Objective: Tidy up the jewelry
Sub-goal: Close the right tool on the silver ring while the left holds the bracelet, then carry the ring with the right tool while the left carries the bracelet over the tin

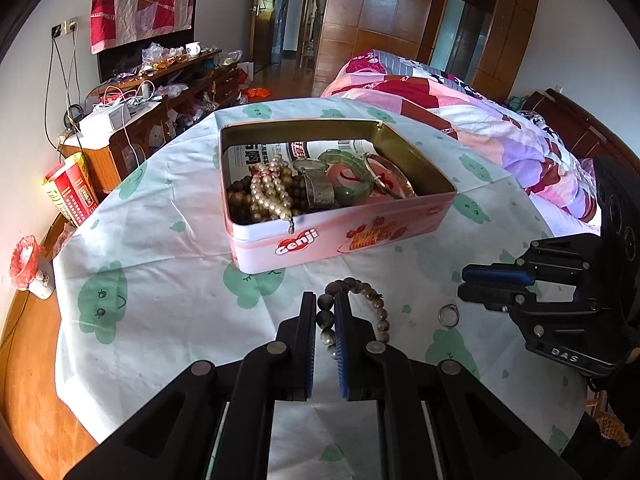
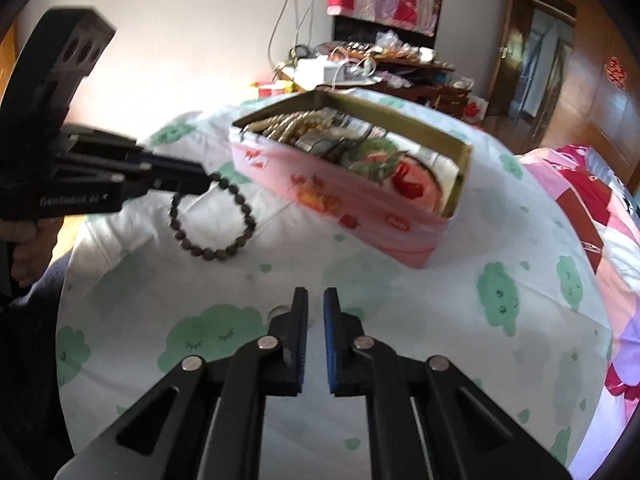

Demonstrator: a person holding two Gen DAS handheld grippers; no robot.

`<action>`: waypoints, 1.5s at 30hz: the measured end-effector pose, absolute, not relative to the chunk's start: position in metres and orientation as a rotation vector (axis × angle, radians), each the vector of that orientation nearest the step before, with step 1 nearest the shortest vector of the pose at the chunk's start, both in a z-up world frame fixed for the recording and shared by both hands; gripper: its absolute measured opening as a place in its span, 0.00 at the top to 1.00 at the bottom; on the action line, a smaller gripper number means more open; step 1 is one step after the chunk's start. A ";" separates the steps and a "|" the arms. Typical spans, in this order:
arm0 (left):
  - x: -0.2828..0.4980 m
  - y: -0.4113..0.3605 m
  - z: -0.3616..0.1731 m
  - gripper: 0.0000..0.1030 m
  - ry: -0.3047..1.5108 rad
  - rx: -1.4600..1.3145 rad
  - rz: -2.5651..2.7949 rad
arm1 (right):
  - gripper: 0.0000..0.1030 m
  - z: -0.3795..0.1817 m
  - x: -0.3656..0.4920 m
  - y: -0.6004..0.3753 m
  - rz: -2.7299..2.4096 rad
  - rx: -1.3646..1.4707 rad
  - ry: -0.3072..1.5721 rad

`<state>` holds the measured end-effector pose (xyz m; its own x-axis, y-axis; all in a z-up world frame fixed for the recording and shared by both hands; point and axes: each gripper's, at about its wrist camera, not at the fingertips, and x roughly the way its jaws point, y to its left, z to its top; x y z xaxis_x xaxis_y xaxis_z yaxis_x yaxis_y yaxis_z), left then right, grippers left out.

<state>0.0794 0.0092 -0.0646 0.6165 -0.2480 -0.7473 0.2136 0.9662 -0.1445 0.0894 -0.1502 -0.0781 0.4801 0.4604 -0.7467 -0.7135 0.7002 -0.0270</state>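
Note:
A brown bead bracelet (image 1: 325,317) is pinched between the pads of my left gripper (image 1: 325,296), which is shut on it. From the right wrist view the bracelet (image 2: 224,246) droops as a loop from the left gripper (image 2: 202,184) toward the cloth. A small silver ring (image 1: 447,315) lies on the cloth, just below the right gripper (image 1: 463,283). My right gripper (image 2: 315,294) is shut with nothing between its fingers, and the ring (image 2: 280,312) peeks out left of them. The pink open tin (image 1: 340,236) behind holds pearls, dark beads, a watch and green bangles.
A white cloth with green clouds (image 1: 160,240) covers the round wooden table (image 1: 28,360). A red box (image 1: 70,188) stands at the table's left edge. A bed with a pink quilt (image 1: 460,108) lies to the right, a cluttered cabinet (image 1: 160,92) at the back left.

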 end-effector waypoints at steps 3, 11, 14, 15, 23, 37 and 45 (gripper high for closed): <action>0.077 0.010 -0.068 0.92 0.882 -0.042 -0.266 | 0.67 -0.079 0.089 -0.148 0.766 -0.361 0.806; 0.073 0.014 -0.080 0.92 0.920 -0.073 -0.276 | 0.51 -0.094 0.091 -0.140 0.729 -0.433 0.842; 0.074 0.012 -0.078 0.92 0.910 -0.076 -0.282 | 0.62 -0.094 0.102 -0.143 0.654 -0.358 0.867; 0.075 0.012 -0.078 0.92 0.909 -0.076 -0.285 | 0.71 -0.094 0.100 -0.140 0.649 -0.359 0.866; 0.076 0.009 -0.079 0.92 0.911 -0.073 -0.301 | 0.78 -0.093 0.095 -0.144 0.652 -0.316 0.886; 0.076 0.009 -0.045 0.92 0.821 -0.066 -0.311 | 0.78 -0.076 0.084 -0.153 0.663 -0.283 0.815; 0.097 0.001 0.015 0.92 0.660 0.033 -0.272 | 0.78 -0.034 0.105 -0.151 0.642 -0.265 0.716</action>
